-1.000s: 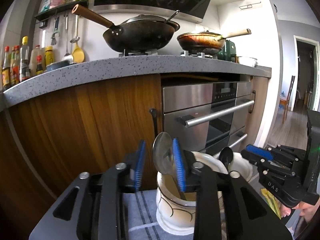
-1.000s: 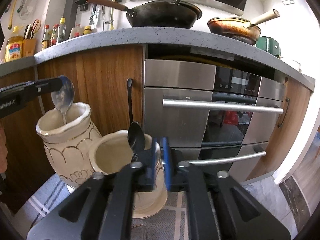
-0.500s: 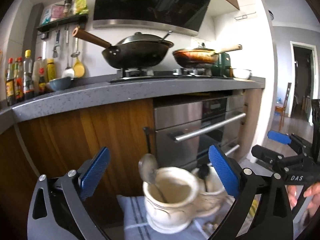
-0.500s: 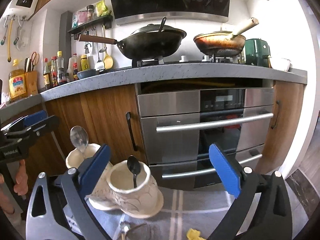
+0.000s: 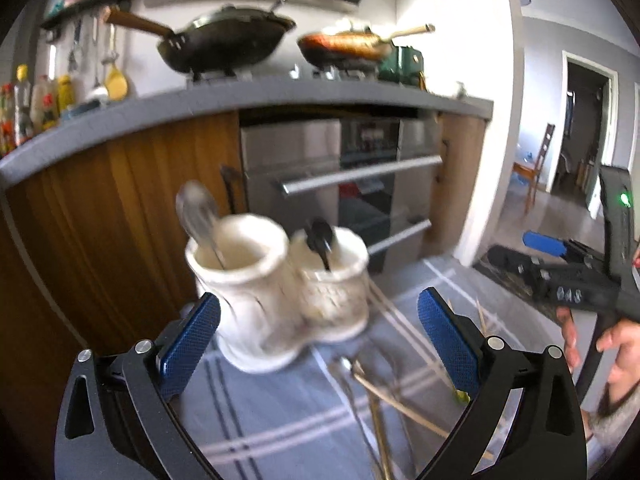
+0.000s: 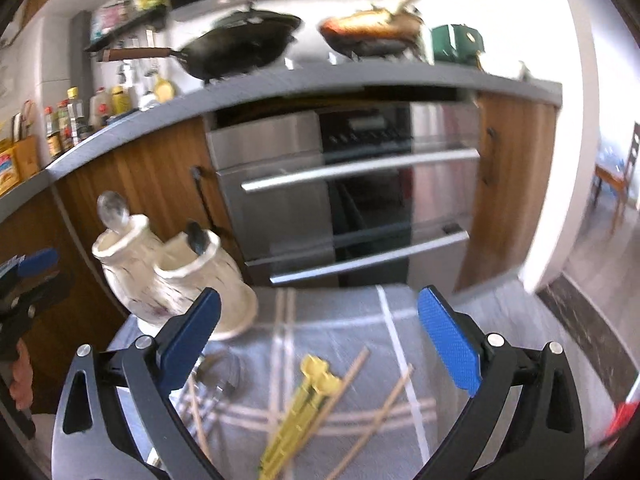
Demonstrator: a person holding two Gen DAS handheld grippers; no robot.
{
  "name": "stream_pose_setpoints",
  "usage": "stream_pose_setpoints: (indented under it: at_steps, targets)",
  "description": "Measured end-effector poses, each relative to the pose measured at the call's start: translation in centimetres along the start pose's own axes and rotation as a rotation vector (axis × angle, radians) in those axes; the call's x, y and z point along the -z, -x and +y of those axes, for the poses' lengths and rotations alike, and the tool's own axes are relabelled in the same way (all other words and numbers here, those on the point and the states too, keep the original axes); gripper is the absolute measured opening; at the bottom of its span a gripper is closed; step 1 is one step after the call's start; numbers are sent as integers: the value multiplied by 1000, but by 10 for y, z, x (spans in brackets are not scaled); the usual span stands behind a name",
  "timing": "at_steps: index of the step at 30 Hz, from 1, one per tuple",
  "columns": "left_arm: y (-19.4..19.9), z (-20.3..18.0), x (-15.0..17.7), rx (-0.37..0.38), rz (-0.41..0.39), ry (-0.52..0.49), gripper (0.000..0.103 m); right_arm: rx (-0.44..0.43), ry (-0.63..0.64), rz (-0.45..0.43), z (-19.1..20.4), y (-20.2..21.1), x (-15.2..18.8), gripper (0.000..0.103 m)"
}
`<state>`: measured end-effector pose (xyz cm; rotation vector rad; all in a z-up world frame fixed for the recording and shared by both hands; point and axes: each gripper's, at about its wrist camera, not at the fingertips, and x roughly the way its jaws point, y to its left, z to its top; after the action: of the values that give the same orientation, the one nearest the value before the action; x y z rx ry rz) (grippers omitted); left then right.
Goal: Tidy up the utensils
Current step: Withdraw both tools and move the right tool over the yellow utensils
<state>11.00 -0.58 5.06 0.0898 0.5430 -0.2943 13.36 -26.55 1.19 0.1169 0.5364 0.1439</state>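
Both grippers, left (image 5: pixel 318 344) and right (image 6: pixel 318 340), stand wide, empty. Chopsticks (image 6: pixel 362 408) lie loose on cloth (image 6: pixel 340 320) below the right fingers, long axes running away toward the jars (image 6: pixel 200 276); right nearer.

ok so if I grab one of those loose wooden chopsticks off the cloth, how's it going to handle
Probably stiff and light: each chopstick looks thin and straight. Lying flat on the striped cloth, it may roll or pivot when nudged. They cross the yellow utensil, so lifting one could drag neighbours.
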Motion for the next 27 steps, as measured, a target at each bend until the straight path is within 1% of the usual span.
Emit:
stream_pose_setpoints:
  at_steps: [1, 4, 7, 11, 14, 16, 18, 20, 21, 23, 25, 27]
  targets:
    - [-6, -2, 6, 5, 21, 1, 98, 11, -11, 13, -6, -5, 4, 97]
    - [-19, -1, 17, 8, 47, 26, 98, 52, -32, 43, -18, -18, 14, 97]
    - [-32, 1, 26, 6, 79, 45, 98, 44, -52, 102, -25, -31, 26, 97]
    - [-47, 1, 38, 4, 125, 41, 98, 24, 23, 163, -10, -42, 41, 94]
    - [-55, 0, 44, -18, 149, 14, 98, 8, 69, 218, 1, -49, 51, 84]
    - [-58, -1, 45, -28, 159, 7, 98, -3, 89, 257, 7, -54, 58, 76]
    - [-60, 1, 46, -23, 166, 13, 98, -2, 101, 284, 11, -58, 63, 68]
    - [-62, 3, 46, -17, 174, 20, 98, 2, 117, 309, 15, -64, 66, 62]
    - [-63, 2, 46, -17, 176, 20, 98, 7, 121, 325, 16, -67, 68, 55]
    - [-65, 2, 46, -16, 180, 17, 98, 0, 115, 346, 16, -69, 70, 52]
    - [-66, 0, 47, -15, 184, 9, 98, -6, 111, 366, 17, -72, 72, 44]
    - [-66, -2, 48, -18, 187, -3, 98, -8, 115, 372, 18, -73, 72, 43]
